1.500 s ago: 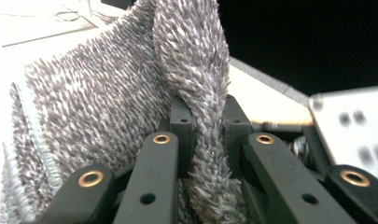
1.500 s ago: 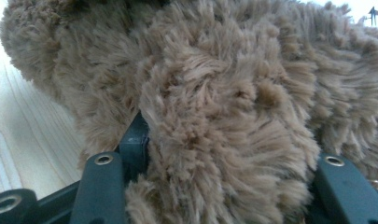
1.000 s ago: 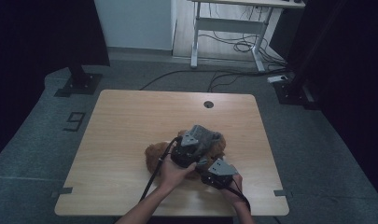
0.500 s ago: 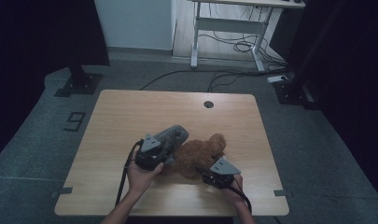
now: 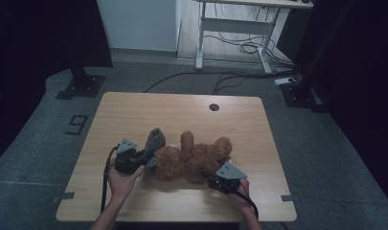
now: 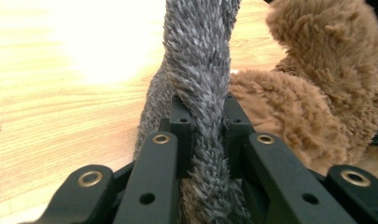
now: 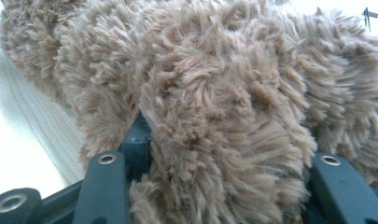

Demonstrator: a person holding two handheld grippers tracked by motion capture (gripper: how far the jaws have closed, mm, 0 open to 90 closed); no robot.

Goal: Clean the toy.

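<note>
- Pulled leftward off the brown teddy bear [image 5: 194, 160], the grey plush cloth [image 5: 154, 142] stays pinched in the left gripper [image 5: 146, 160].
- Right gripper [image 5: 215, 179] clamps the bear, anchoring it on the surface [image 5: 134, 110].

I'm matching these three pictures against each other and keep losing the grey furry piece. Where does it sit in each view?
High view: the grey furry piece sticks up left of centre, at the left gripper, beside the brown teddy bear.
Left gripper view: grey furry piece centre, clamped between the jaws.
Right gripper view: not in it.
Shared landmark: the bear, at the right in the left gripper view, close up in the right gripper view.
</note>
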